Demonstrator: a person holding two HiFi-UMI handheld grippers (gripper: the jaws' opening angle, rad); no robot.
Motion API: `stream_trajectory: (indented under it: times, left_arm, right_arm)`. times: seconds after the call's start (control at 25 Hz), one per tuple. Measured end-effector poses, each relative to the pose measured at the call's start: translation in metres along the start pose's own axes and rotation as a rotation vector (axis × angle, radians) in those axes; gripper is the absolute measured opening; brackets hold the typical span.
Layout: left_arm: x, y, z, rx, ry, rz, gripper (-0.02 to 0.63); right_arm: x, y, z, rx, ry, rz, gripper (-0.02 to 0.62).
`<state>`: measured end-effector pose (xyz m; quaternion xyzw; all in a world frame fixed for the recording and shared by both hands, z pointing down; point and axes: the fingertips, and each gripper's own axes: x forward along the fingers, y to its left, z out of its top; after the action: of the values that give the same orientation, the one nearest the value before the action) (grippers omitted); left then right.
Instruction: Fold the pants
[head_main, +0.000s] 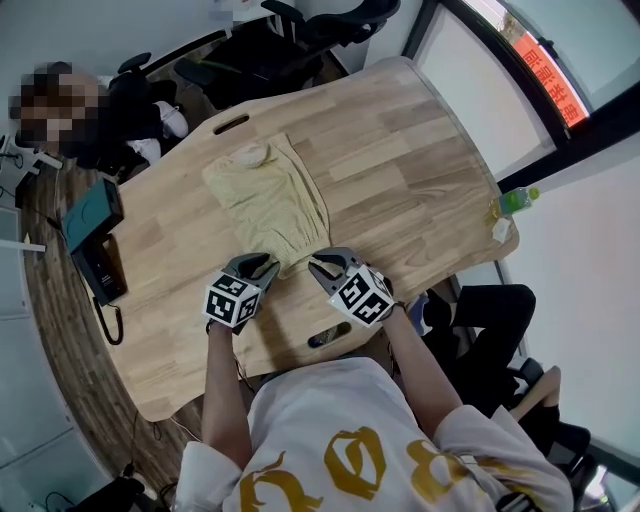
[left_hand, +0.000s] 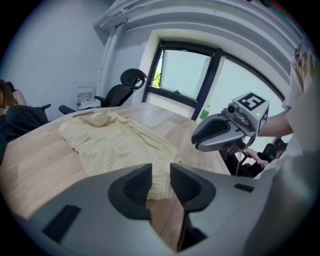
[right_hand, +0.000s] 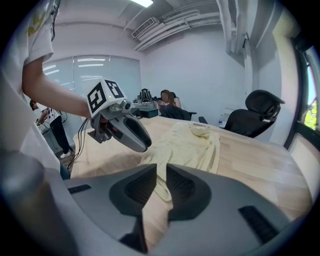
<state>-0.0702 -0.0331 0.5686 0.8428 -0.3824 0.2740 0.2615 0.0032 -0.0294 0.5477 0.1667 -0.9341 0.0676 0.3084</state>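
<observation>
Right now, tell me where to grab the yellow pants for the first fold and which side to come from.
Probably the near hem, one corner per gripper, coming from the person's edge of the table. The pants lie flat and lengthwise, waistband at the far end, leg ends nearest; the left gripper and right gripper hang over those corners, jaws apart.
</observation>
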Motion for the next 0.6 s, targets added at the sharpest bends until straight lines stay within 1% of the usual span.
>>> stream_trajectory:
  times: [0.08, 0.12, 0.2, 0.28, 0.32, 0.4, 0.48, 0.6]
  left_arm:
    - [0.004, -0.005, -0.007, 0.041, 0.046, -0.029, 0.123]
    - [0.005, -0.008, -0.011, 0.060, 0.069, -0.048, 0.123]
    - [0.007, -0.014, -0.016, 0.094, 0.112, -0.087, 0.127]
    - [0.009, -0.020, -0.020, 0.127, 0.152, -0.130, 0.148]
    - [0.010, -0.025, -0.023, 0.144, 0.179, -0.158, 0.166]
    - [0.012, -0.033, -0.031, 0.189, 0.248, -0.218, 0.266]
    - [0.015, -0.036, -0.038, 0.237, 0.303, -0.248, 0.274]
    - [0.019, -0.035, -0.040, 0.288, 0.338, -0.257, 0.273]
  right_arm:
    - [0.006, 0.001, -0.008, -0.011, 0.039, 0.033, 0.083]
    - [0.008, 0.002, -0.012, -0.019, 0.055, 0.043, 0.095]
    - [0.011, 0.002, -0.015, -0.047, 0.075, 0.056, 0.100]
    - [0.015, 0.004, -0.017, -0.080, 0.091, 0.077, 0.120]
    - [0.018, 0.005, -0.019, -0.097, 0.099, 0.092, 0.135]
    - [0.023, 0.008, -0.023, -0.132, 0.125, 0.129, 0.180]
    - [0.028, 0.011, -0.029, -0.175, 0.160, 0.167, 0.203]
    - [0.033, 0.012, -0.037, -0.265, 0.201, 0.201, 0.215]
